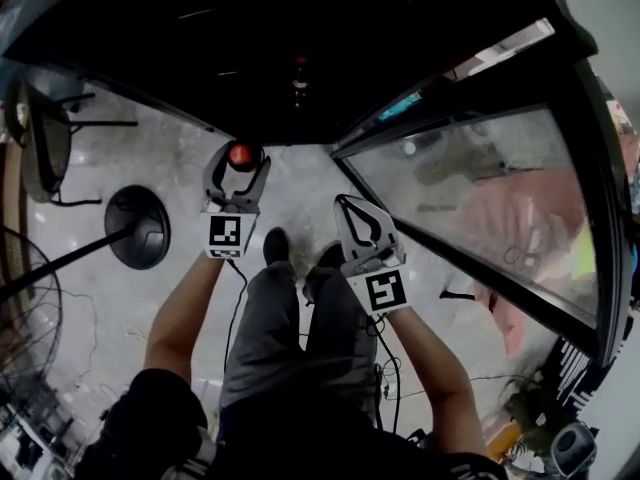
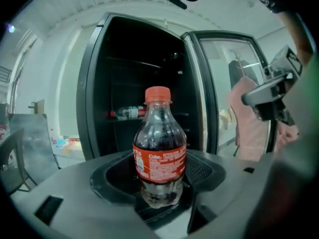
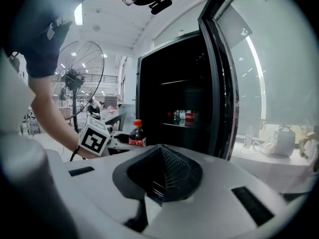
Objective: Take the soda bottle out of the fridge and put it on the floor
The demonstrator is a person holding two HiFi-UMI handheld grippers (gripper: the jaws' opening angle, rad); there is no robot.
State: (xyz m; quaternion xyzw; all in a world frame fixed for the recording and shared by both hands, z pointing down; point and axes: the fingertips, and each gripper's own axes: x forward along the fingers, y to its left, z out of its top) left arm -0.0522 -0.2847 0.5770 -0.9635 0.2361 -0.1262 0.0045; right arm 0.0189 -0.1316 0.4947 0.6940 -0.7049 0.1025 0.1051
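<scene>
**A:** One bottle in hand, then?

**B:** Yes. The left gripper [image 1: 237, 160] has its jaws clamped round the lower body of the soda bottle [image 2: 159, 148], which stands upright with its red cap on top.

**A:** Where is it relative to the fridge?

**B:** Outside it. In the head view the fridge [image 1: 300, 38] opening sits at twelve o'clock, and the bottle hangs just short of it, over the floor [image 1: 300, 183]. The glass door [image 1: 470, 178] stands swung open toward three o'clock.

**A:** And the other hand?

**B:** The right gripper [image 1: 346, 208] is at about four o'clock from the left one, jaws drawn together with nothing between them.

**A:** So which step?

**B:** I'd say the taking-out is done and the putting-down is in hand. The steep view makes height hard to judge. The bottle is probably some way up, since the left gripper view looks level at a shelf where a second bottle [image 2: 128, 113] lies on its side.

**A:** Next move?

**B:** Lower the bottle straight and upright, set its base flat on bare floor clear of the person's shoes [image 1: 275, 243], then part the jaws.
</scene>
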